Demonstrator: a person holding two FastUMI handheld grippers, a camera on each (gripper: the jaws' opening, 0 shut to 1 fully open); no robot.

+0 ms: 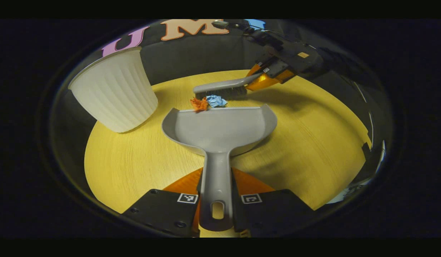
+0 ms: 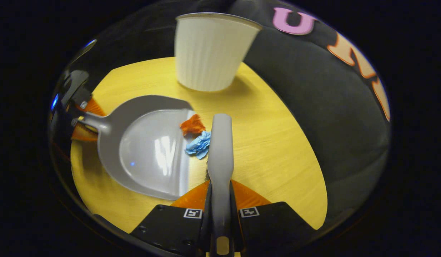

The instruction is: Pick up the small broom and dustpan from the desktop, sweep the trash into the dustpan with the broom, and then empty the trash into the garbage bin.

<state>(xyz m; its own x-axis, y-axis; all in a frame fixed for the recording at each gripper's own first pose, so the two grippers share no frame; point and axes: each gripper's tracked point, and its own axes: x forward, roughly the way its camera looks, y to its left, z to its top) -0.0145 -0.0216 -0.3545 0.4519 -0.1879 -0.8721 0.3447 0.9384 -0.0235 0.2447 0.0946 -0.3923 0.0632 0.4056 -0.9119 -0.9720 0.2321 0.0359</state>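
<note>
Grey dustpan clamped by left tool, flat on bench; broom clamped by right tool.
Crumpled paper scraps lay at pan lip; best swept low, bristles down, pan pressed steady.

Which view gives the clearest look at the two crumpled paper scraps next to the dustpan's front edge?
The right gripper view: the orange scrap and blue scrap show large, between the dustpan lip and the broom. The left gripper view shows them smaller and farther off, just beyond the dustpan's lip, below the broom's bristles.
</note>
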